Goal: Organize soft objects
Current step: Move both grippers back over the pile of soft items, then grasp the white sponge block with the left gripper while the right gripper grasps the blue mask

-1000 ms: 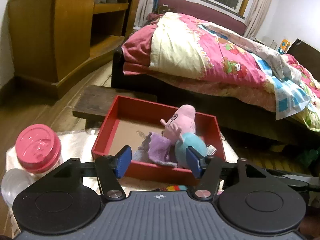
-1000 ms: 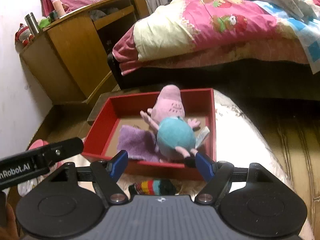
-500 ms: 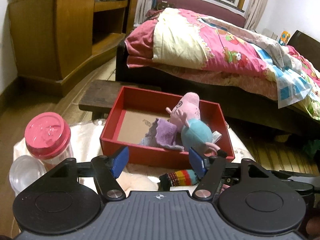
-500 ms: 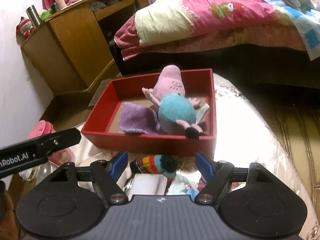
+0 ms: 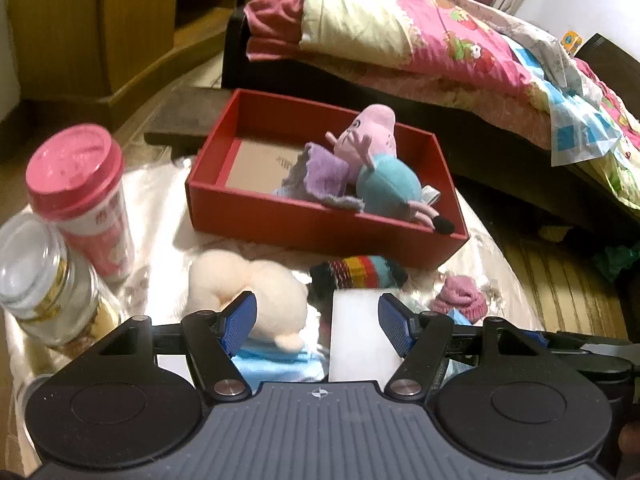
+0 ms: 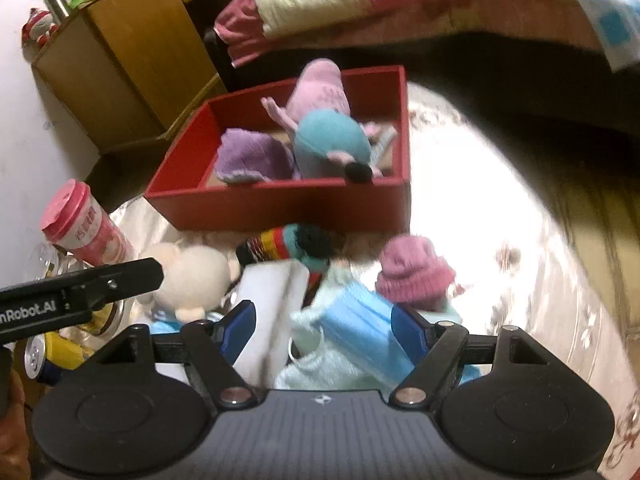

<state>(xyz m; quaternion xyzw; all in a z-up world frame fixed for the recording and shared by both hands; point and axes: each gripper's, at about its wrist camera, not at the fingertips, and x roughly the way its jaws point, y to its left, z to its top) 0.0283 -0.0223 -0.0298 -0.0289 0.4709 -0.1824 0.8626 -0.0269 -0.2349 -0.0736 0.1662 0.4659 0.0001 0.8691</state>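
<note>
A red box (image 5: 320,220) sits in the middle of the left wrist view on a shiny tabletop (image 5: 480,256). Inside it, toward its right half, lie a pink plush pig in a teal dress (image 5: 380,172) and a purple cloth (image 5: 320,174) just left of the pig and touching it; the box's left part shows bare cardboard floor. Below the box in the frame, outside it, lie a cream plush (image 5: 256,292), a striped sock (image 5: 360,272), a pink knit hat (image 5: 460,300) and a white block (image 5: 360,332). In the right wrist view a blue face mask (image 6: 360,328) lies at lower centre. At left stand a pink-lidded cup (image 5: 80,200) and a glass jar (image 5: 44,280), contents unclear.

The left hand-held gripper (image 5: 318,322) is released, nothing between its pads. The right hand-held gripper (image 6: 322,330) is also released, hovering over the mask and block.
</note>
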